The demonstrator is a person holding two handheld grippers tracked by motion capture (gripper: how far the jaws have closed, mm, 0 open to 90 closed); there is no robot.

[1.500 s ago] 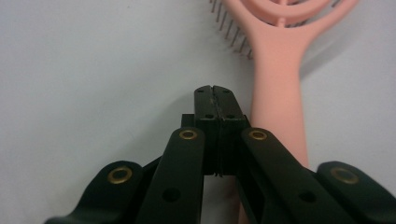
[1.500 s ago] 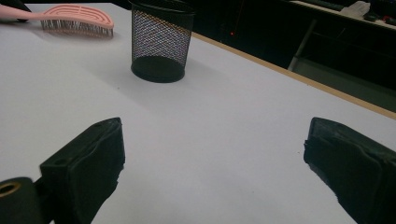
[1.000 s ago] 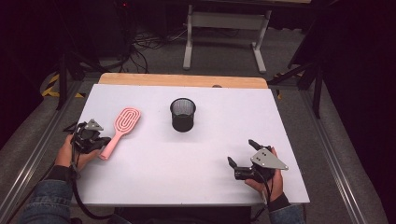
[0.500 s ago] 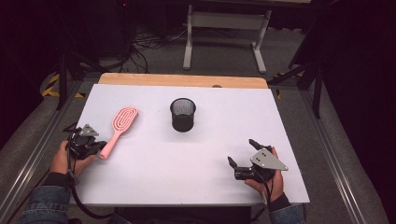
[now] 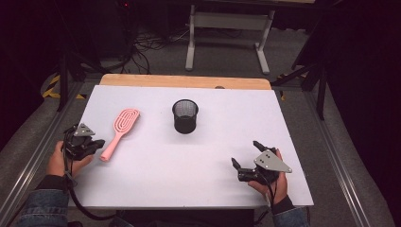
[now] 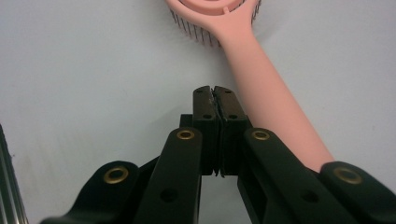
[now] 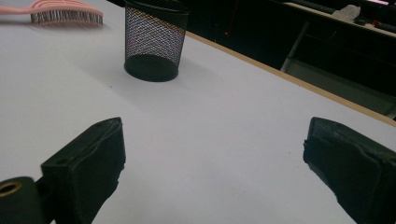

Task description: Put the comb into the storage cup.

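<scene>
A pink hairbrush (image 5: 122, 126) lies flat on the white table (image 5: 156, 175) at the left, handle pointing toward the near-left. My left gripper (image 5: 98, 143) rests just left of the handle's end, jaws shut with nothing between them. In the left gripper view the shut gripper (image 6: 215, 93) sits beside the brush handle (image 6: 266, 93), apart from it. A black mesh cup (image 5: 185, 116) stands upright mid-table. My right gripper (image 5: 245, 153) is at the near right, open and empty. In the right gripper view that gripper (image 7: 215, 140) faces the cup (image 7: 154, 42) and brush (image 7: 65, 11).
A wooden strip (image 5: 184, 81) runs along the table's far edge. Behind it stand a grey metal frame (image 5: 227, 28) and cables on the dark floor. Metal rails (image 5: 33, 161) border the table's left and right sides.
My left gripper has drawn back a little toward the near-left edge, away from the brush handle. The brush, cup and right gripper have stayed put.
</scene>
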